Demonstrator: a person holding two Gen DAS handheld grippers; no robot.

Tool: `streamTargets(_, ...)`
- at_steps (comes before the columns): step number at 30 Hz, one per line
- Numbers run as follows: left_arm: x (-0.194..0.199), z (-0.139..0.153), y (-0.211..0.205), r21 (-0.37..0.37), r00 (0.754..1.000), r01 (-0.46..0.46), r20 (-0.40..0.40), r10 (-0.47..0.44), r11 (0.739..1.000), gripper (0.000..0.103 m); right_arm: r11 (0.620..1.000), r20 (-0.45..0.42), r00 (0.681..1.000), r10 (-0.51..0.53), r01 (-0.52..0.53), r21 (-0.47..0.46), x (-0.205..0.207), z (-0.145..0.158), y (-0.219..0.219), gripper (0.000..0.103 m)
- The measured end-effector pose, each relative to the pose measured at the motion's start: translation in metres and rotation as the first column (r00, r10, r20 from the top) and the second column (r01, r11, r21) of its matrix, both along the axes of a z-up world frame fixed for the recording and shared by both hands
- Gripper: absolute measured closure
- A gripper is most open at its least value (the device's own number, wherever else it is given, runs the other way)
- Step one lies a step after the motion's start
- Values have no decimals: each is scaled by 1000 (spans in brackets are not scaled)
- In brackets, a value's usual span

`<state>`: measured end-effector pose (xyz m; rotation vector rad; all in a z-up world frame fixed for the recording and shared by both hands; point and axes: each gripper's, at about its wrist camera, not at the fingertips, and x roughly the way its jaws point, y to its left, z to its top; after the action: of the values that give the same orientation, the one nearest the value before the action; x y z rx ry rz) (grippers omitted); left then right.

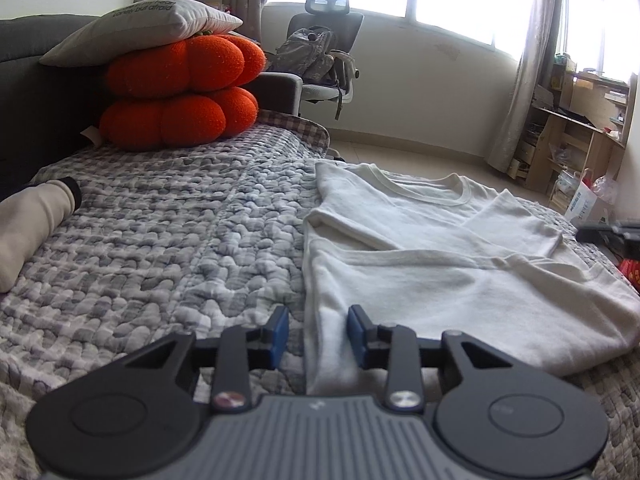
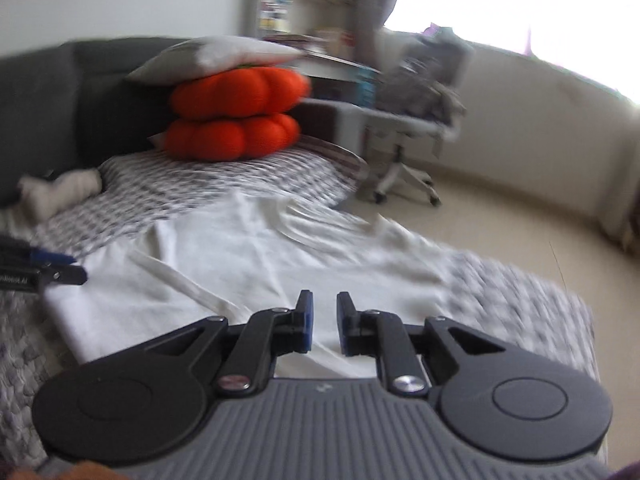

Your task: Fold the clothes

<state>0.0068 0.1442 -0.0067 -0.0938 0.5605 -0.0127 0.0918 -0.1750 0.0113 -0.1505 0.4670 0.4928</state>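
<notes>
lying partly folded on a grey-and-white quilted bed cover (image 1: 180, 240), a white t-shirt (image 1: 440, 280) has both sleeves turned in across its body, neckband toward the bed's far edge. the left gripper (image 1: 318, 336) straddles the shirt's near left edge, jaws parted and holding nothing. the right gripper (image 2: 325, 326) hovers over the near hem, jaws slightly apart and empty. the cotton looks light, soft and floppy; pinching both layers at the hem corners seems best.

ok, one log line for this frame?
step: fold | white T-shirt: sleeves folded in, on bed | left hand-held gripper: open | right hand-held gripper: open
</notes>
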Motion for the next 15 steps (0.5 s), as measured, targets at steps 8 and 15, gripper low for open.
streamTargets(8,-2,1,-8,70,1000,-20,19,19,997,71,993,-47,998,-51,45,-109,-9,-22,-12,83)
streamTargets(15,-1,1,-14,102,999,-29,27,26,994,71,972,-2,989,149,-147,-182,-5,-19,0,48)
